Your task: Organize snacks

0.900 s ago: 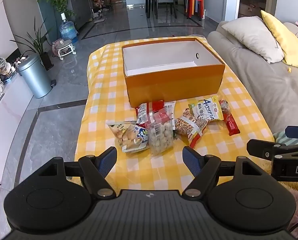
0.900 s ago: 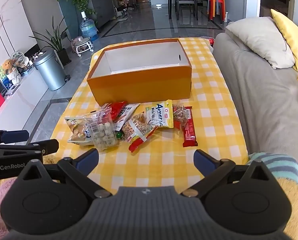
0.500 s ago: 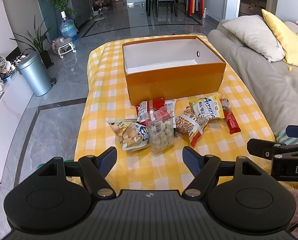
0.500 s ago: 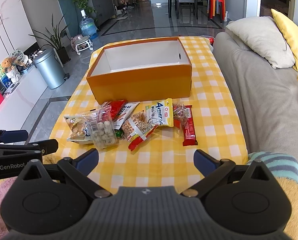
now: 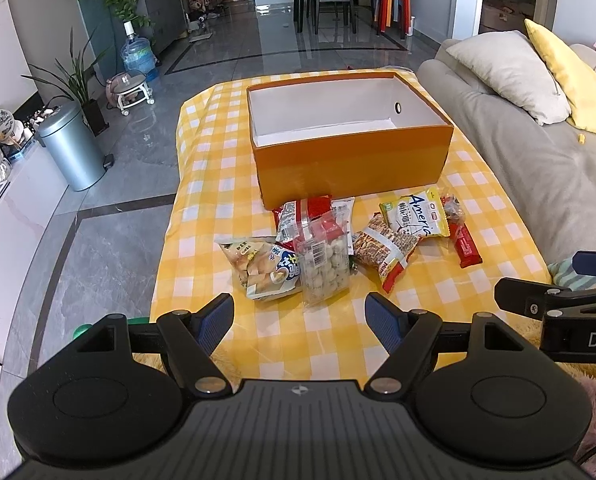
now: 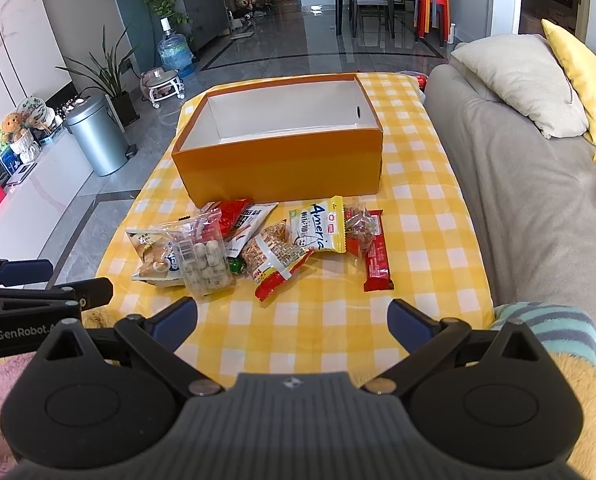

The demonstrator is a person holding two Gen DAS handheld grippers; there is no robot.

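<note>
An orange box (image 5: 353, 168) with a white empty inside stands on the yellow checked tablecloth (image 5: 218, 184); it also shows in the right wrist view (image 6: 282, 168). Several snack packs lie in front of it: a clear bag of white balls (image 5: 323, 264) (image 6: 204, 258), a biscuit bag (image 5: 258, 266), a yellow pack (image 5: 415, 214) (image 6: 321, 226), a nut bag (image 5: 385, 250) (image 6: 276, 254), a red bar (image 5: 465, 242) (image 6: 377, 258). My left gripper (image 5: 299, 320) is open and empty near the front edge. My right gripper (image 6: 292, 320) is open and empty there too.
A grey sofa (image 5: 537, 152) with grey and yellow cushions runs along the table's right side. A metal bin (image 5: 72, 148), a plant and a water bottle stand on the floor at the left. A dining table with chairs is far behind.
Both grippers have drawn back and risen slightly, so the snacks and box sit a little higher in both views. Nothing on the table has moved.
</note>
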